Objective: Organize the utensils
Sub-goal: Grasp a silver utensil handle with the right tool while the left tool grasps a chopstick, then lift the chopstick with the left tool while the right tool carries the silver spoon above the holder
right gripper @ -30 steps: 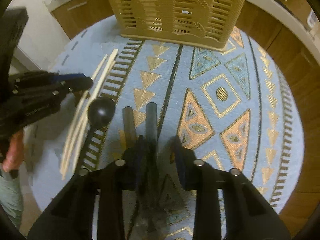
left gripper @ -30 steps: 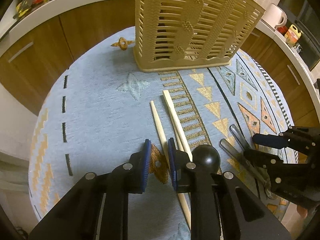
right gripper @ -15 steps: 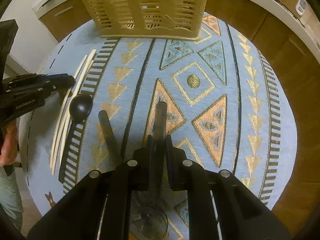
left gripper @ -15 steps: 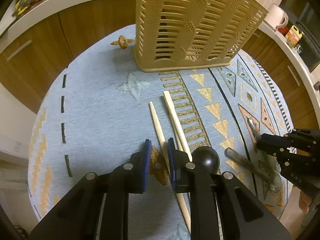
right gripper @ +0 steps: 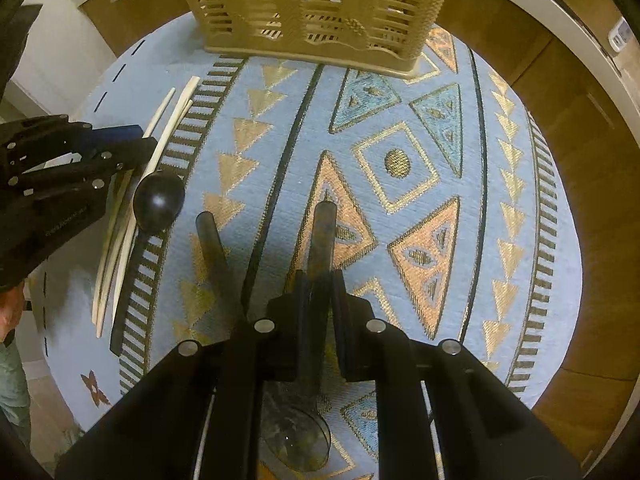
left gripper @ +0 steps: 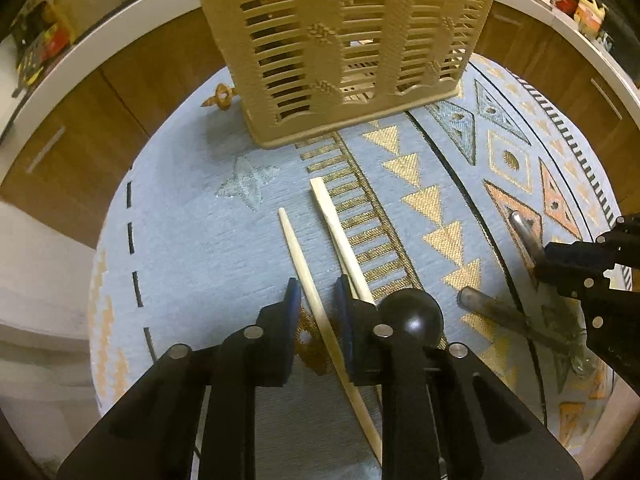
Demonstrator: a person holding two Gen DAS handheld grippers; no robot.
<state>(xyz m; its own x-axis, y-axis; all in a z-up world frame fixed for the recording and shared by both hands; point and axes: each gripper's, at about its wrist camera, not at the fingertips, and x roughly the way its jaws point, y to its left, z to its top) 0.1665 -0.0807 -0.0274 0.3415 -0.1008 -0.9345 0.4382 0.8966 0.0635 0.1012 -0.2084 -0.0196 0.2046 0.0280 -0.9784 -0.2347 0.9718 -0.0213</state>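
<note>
left gripper fingers closing around chopstick | right gripper fingers clamped on spoon

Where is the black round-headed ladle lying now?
In the right wrist view, the black round-headed ladle lies at left on the patterned blue mat, between the pale wooden chopsticks and a metal spoon.
</note>
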